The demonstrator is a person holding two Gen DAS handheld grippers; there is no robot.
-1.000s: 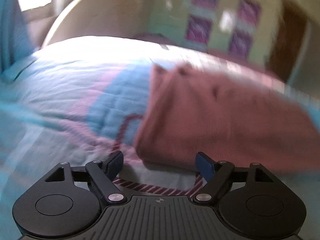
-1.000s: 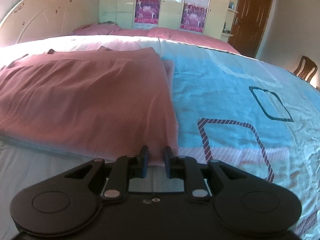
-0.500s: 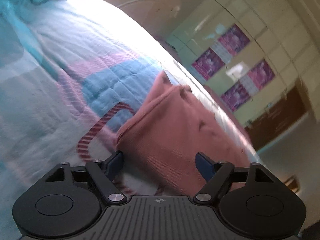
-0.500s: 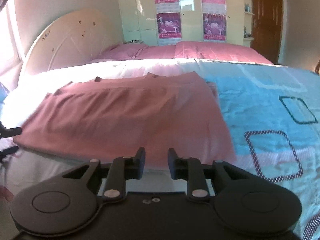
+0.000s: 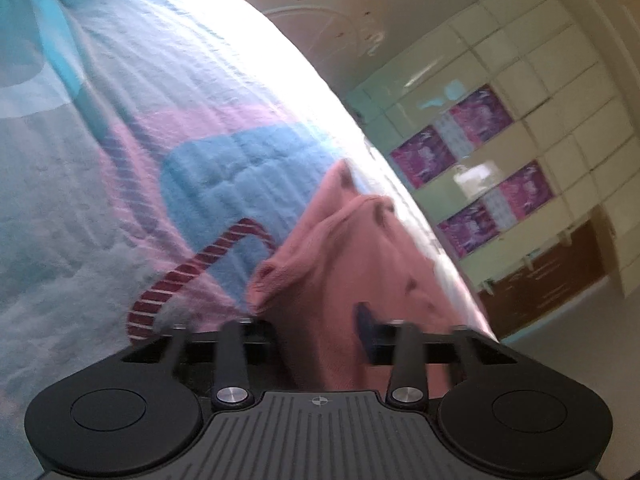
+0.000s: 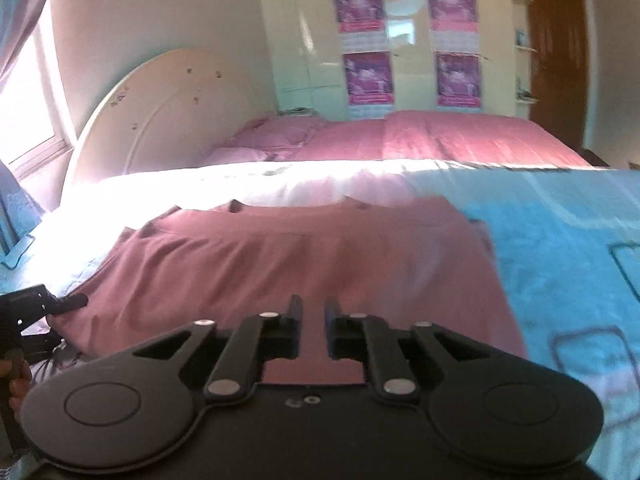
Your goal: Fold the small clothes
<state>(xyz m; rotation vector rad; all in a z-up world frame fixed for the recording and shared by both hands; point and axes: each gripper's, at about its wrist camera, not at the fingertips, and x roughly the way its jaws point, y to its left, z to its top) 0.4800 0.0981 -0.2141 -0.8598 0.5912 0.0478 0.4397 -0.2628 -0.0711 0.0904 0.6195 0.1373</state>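
A dusty-pink knit garment (image 6: 304, 264) lies spread flat on a light blue quilted bedspread (image 6: 568, 240) printed with pink patches and striped outlines. In the right wrist view it fills the middle of the frame, its near hem running under the gripper body and its far edge toward twelve o'clock, where the white sunlit strip of bedding begins.

The right gripper (image 6: 313, 314) sits at six o'clock in its own view, over the near hem. Its two black fingers stand close and parallel with only a thin slot between them; the claw is closed. Pink cloth shows in that slot and beneath the fingers, but whether any fabric is pinched there cannot be told.

The left gripper (image 5: 312, 320) is at the garment's left corner. In its own tilted view its claw is closing, and a bunched ridge of the pink cloth rises between the two fingers; the right finger (image 5: 366, 316), with its blue pad, lies against the fabric, while the left finger is hidden behind the fold. In the right wrist view the same gripper (image 6: 70, 306) appears at nine o'clock, one black finger lying on top of the garment's corner and the other below it.

Beyond the bed, toward twelve o'clock, stand a cream rounded headboard (image 6: 168, 116) and cream wardrobe doors carrying purple posters (image 6: 368, 76).
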